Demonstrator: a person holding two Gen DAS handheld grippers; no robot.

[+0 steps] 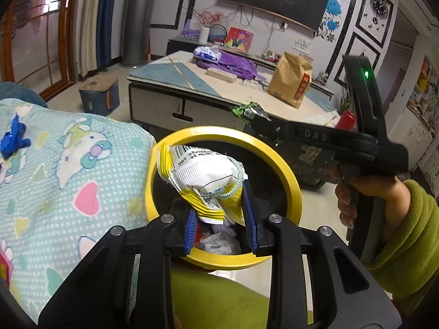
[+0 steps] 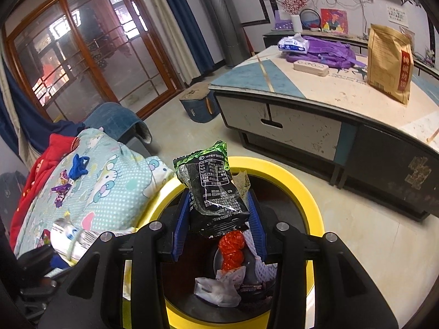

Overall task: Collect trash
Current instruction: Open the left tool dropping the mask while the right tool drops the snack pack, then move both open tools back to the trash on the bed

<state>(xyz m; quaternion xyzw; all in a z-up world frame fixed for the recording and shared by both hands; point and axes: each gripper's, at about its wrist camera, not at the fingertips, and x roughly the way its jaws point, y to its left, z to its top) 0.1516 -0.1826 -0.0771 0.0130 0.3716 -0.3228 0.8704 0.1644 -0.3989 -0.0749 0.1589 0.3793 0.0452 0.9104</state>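
Observation:
A yellow-rimmed trash bin (image 1: 295, 189) (image 2: 299, 186) stands on the floor beside a bed. My left gripper (image 1: 221, 224) is shut on a white and yellow snack wrapper (image 1: 200, 175) and holds it over the bin's mouth. My right gripper (image 2: 219, 219) is shut on a black and green snack wrapper (image 2: 214, 189), also over the bin; it shows in the left wrist view (image 1: 248, 112) too. Several wrappers and a red net (image 2: 231, 249) lie inside the bin.
A patterned quilt (image 1: 68, 178) on the bed at left carries a blue glove (image 2: 78, 166) and purple candy wrappers (image 2: 60, 192). A low table (image 2: 315, 87) behind the bin holds a brown paper bag (image 2: 389, 63), purple bag and tissue pack. A small stool (image 2: 197, 104) stands on the floor.

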